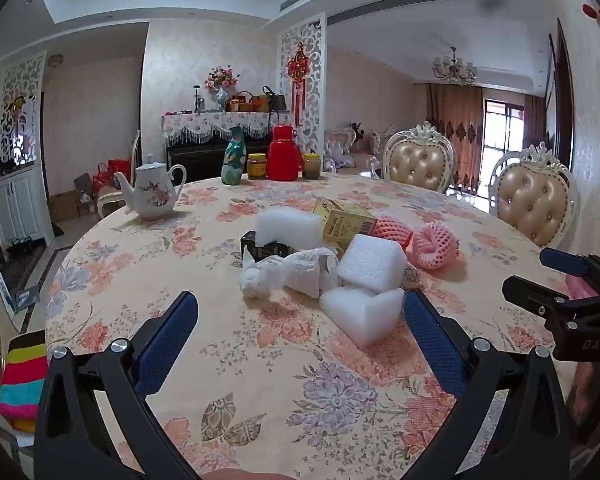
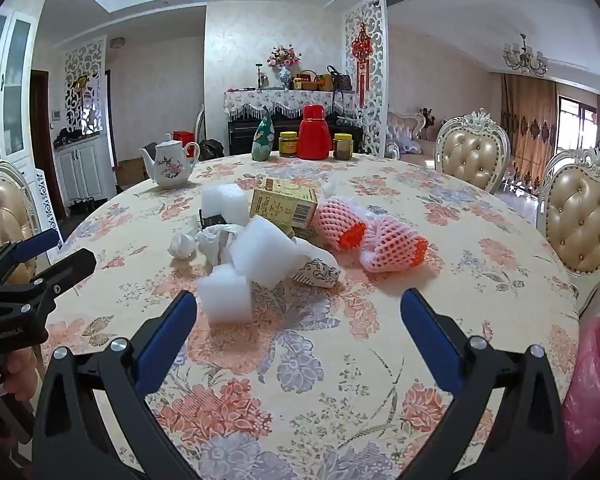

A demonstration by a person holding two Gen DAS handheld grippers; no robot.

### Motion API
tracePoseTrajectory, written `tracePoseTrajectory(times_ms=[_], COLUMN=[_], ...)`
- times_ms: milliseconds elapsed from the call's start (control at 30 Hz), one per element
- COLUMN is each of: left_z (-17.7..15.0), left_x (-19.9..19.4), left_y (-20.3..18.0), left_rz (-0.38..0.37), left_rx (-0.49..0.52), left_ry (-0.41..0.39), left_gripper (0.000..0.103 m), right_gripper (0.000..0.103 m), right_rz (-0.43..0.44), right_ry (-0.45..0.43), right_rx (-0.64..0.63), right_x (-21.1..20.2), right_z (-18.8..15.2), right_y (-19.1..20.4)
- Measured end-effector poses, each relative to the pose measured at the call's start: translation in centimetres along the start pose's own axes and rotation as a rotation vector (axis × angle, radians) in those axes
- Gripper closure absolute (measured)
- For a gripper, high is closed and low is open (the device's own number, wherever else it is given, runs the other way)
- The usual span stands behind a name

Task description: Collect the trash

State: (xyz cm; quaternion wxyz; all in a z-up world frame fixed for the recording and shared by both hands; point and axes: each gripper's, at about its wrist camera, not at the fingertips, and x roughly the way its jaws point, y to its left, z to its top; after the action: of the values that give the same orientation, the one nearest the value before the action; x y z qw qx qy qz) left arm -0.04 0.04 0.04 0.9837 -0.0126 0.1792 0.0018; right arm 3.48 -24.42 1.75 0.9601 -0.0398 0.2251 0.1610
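Both the left gripper (image 1: 300, 308) and right gripper (image 2: 298, 306) hover released, holding nothing. The trash (image 1: 342, 252) lies heaped mid-counter (image 1: 260, 380), just beyond them: foam blocks (image 2: 228, 298), box (image 2: 284, 202), nets (image 2: 388, 252).

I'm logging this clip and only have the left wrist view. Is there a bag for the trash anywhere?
Observer: Yes, a pink bag shows at the table's near right edge.
Operator: Are the foam nets empty?
Observer: No, the nets show something orange at their open ends.
Operator: Is the right gripper holding anything?
Observer: No, the right gripper is wide open, with only cloth between its fingers.
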Motion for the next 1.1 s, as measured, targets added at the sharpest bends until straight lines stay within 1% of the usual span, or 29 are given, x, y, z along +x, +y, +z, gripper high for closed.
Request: tracePoseTrajectory(times_ms=[133, 267, 367, 567, 1100], left_z=[0.0, 0.0, -0.1, 0.0, 0.0], left_x=[-0.4, -0.2, -0.2, 0.0, 0.2], left_y=[-0.1, 0.5, 0.7, 0.0, -0.5], left_rz=[0.003, 0.0, 0.002, 0.005, -0.002], left_rx=[0.01, 0.0, -0.006, 0.01, 0.022], left_ry=[-0.011, 0.004, 0.0, 0.008, 0.011], left_gripper=[0.007, 0.007, 0.007, 0.007, 0.007], right_gripper=[0.004, 0.004, 0.004, 0.004, 0.004], right_rz=[-0.001, 0.001, 0.002, 0.004, 0.005], right_ry=[-0.005, -0.005, -0.004, -0.001, 0.003], right_rx=[0.001, 0.011, 0.015, 0.028, 0.044], right_x=[-0.1, 0.1, 0.2, 0.1, 0.2], right_z=[0.0, -0.1, -0.2, -0.2, -0.3], right_y=[0.0, 0.0, 0.1, -0.4, -0.7])
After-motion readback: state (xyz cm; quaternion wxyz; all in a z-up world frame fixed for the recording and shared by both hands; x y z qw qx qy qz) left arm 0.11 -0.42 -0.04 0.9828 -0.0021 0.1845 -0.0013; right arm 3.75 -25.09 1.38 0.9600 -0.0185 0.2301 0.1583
